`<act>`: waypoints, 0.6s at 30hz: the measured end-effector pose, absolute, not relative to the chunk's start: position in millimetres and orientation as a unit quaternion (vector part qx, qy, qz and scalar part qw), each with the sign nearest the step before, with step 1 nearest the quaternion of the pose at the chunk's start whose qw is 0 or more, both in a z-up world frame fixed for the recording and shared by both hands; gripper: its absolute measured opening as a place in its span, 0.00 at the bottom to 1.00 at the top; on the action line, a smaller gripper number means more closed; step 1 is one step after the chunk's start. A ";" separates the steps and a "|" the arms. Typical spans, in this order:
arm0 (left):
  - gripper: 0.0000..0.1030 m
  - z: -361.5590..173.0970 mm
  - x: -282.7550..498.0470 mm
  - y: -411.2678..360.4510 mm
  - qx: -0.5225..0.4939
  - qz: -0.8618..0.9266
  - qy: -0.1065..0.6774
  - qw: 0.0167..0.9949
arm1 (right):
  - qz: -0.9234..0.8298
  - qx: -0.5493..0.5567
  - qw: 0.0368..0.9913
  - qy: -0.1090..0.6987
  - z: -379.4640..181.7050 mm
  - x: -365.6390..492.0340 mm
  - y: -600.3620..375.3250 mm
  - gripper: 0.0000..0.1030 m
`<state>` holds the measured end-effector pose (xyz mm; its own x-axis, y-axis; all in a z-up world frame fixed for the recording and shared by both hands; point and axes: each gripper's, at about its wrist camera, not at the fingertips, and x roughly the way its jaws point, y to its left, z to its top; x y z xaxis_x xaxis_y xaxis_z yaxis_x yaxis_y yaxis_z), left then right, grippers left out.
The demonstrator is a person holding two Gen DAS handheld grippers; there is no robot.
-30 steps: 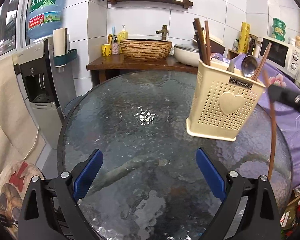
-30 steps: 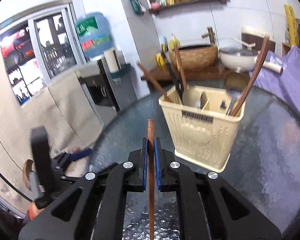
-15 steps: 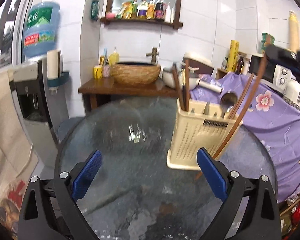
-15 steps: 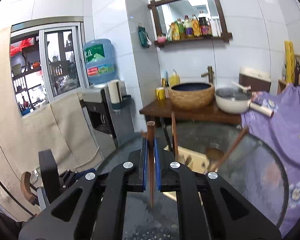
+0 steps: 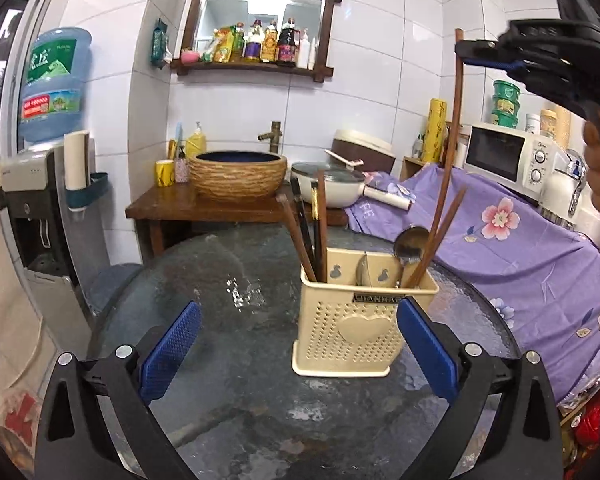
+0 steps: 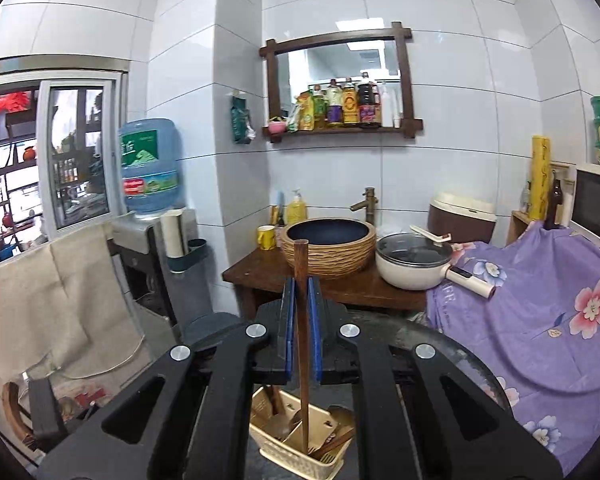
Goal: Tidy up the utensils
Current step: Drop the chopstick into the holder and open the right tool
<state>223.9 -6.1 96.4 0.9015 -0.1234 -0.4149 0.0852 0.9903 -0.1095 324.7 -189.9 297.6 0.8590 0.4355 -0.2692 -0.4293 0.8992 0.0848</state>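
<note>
the right gripper (image 6: 301,328) has its jaws clamped tight on a long wooden chopstick (image 5: 452,148) near its top, holding it almost upright high above the cream utensil holder (image 5: 350,332), with the lower end reaching down into the holder's right compartment beside a metal spoon (image 5: 410,242) and another stick. the left gripper (image 5: 300,348) hangs low over the round glass surface (image 5: 228,280) with its jaws spread wide and nothing between them, just in front of the holder, whose left compartment holds more chopsticks (image 5: 314,224).
</note>
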 end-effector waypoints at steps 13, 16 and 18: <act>0.94 68.5 227.6 -3.1 -0.057 -0.056 0.253 0.964 | 0.215 0.014 0.955 0.205 235.8 363.3 -179.2 0.07; 0.94 64.4 228.4 -4.6 -0.056 -0.057 0.259 0.963 | 0.209 0.017 0.952 0.224 208.9 368.0 -178.0 0.07; 0.94 61.9 227.4 -5.2 -0.056 -0.058 0.261 0.962 | 0.206 0.013 0.953 0.224 196.1 366.9 -177.1 0.07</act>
<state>227.4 -5.2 61.9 0.8573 -0.1402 -0.4954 0.0815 0.9870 -0.1383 366.9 -177.1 196.1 0.8152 0.3981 -0.4207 -0.3865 0.9149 0.1168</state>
